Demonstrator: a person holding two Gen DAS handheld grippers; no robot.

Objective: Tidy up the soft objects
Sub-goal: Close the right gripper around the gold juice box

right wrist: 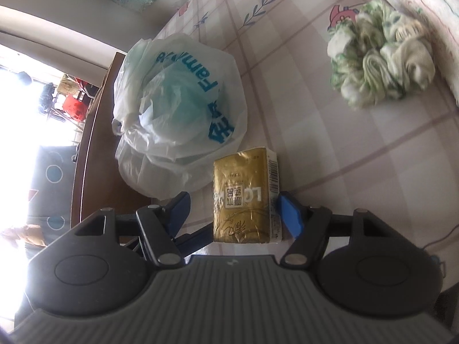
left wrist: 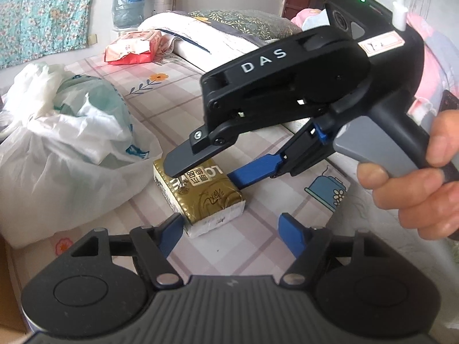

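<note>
The bed [left wrist: 178, 109], under a checked sheet with flower prints, runs off every edge. One white plastic bag [right wrist: 178, 109] lies on it; a pale teal bundle shows through, hard to identify. One gold tissue pack [right wrist: 243, 197] lies beside the bag. One green-and-white scrunchie [right wrist: 378, 54] sits well apart, blurred. The right tool [right wrist: 233, 215] straddles the pack, jaws apart; contact is unclear. The left tool [left wrist: 232, 230] is open and empty near the pack's end.

Glossy gold foil tissue pack [right wrist: 243, 197]
</note>
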